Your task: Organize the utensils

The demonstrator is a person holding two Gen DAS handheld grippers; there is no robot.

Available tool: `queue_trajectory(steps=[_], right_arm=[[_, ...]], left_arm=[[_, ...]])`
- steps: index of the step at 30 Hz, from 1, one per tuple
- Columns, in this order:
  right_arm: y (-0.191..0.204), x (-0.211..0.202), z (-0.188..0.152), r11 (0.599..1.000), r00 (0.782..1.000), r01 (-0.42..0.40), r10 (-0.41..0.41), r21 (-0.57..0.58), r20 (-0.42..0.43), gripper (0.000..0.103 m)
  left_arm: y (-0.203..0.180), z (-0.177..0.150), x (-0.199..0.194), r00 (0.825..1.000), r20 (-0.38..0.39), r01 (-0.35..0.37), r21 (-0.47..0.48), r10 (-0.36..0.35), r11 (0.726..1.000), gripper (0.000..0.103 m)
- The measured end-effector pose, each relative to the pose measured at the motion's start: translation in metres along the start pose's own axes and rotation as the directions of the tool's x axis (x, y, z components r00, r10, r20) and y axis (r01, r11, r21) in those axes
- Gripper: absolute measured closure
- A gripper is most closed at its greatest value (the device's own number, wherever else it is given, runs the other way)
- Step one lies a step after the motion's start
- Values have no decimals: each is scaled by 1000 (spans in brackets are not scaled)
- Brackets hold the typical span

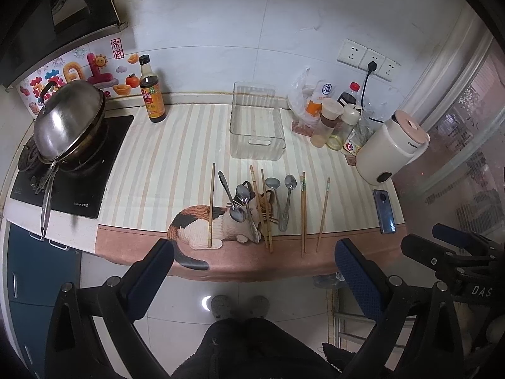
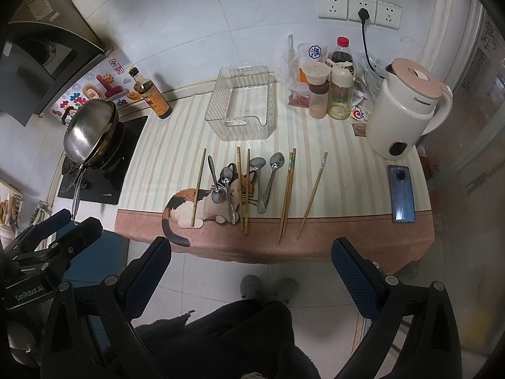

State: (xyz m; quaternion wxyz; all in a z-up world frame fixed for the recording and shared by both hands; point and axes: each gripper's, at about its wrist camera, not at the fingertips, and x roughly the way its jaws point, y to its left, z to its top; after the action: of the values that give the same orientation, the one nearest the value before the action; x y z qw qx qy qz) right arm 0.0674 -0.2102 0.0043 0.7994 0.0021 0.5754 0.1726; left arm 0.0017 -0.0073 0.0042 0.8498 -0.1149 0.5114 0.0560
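Several metal spoons and wooden chopsticks lie in a row on the striped counter mat. An empty clear plastic bin stands behind them. My left gripper is open and empty, held back from the counter's front edge over the floor. My right gripper is open and empty too, also short of the counter edge. Each gripper shows at the side of the other's view: the right one, the left one.
A wok with lid sits on the stove at left. A soy sauce bottle, condiment jars, a white kettle and a phone stand around the utensils.
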Motion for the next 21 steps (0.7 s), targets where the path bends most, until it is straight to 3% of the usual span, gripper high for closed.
queue_trajectory(steps=[21], right_arm=[[3,-1,-4,1000,1000,-1,1,1,4,1]], left_arm=[[6,1,-3,1000,8,5,-2,-5,1000,0]])
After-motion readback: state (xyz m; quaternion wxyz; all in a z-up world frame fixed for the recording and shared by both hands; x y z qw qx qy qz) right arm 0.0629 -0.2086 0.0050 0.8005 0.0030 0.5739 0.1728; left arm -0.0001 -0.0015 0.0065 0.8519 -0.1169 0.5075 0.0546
